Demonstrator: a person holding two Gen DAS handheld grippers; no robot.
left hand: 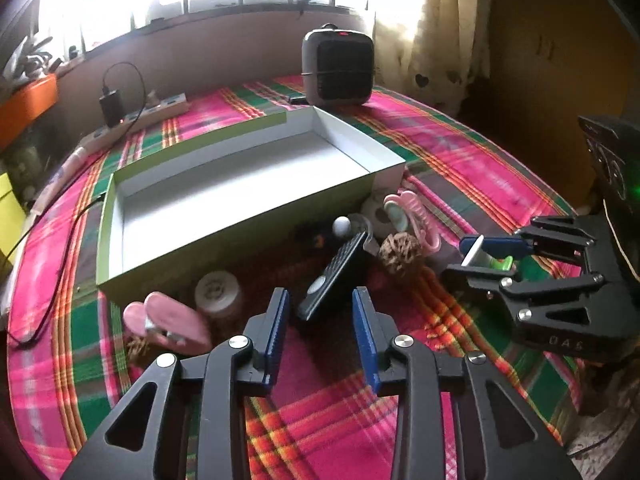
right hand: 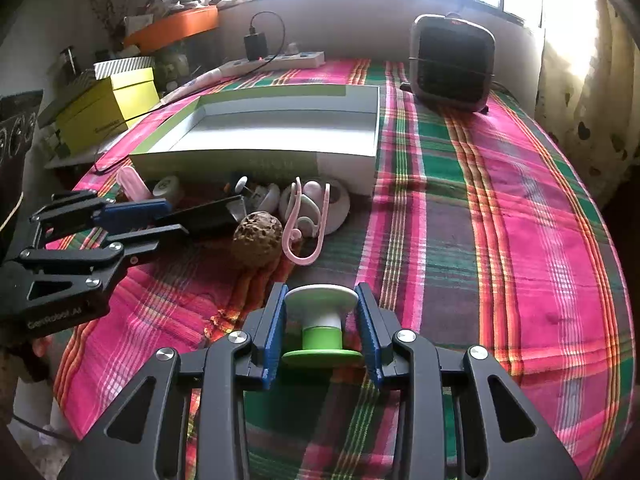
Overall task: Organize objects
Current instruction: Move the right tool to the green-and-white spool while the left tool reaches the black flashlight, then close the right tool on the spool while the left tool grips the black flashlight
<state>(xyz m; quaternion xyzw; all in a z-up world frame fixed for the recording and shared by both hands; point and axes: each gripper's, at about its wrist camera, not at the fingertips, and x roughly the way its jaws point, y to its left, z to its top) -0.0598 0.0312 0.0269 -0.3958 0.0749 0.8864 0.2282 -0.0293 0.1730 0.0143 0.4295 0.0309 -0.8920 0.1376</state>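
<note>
My left gripper (left hand: 321,292) hangs over a black remote (left hand: 336,268) that lies tilted on the plaid cloth. The remote's near end sits between the blue pads (left hand: 276,332), and a thin gap shows on each side. In the right wrist view the same gripper (right hand: 176,216) has the remote (right hand: 208,216) sticking out past its fingers. My right gripper (right hand: 321,288) is shut on a green and white spool (right hand: 320,332), its flanges against both pads. The shallow white-lined box (left hand: 248,184) stands empty behind the pile.
A brown knobbly ball (right hand: 256,240), pink clips (left hand: 168,320), a white lid (left hand: 216,292), a small white ball (left hand: 341,224) and pink hooks (right hand: 296,224) crowd the box's front wall. A dark heater (right hand: 452,64), a power strip (right hand: 276,60) and a yellow box (right hand: 108,108) stand farther back.
</note>
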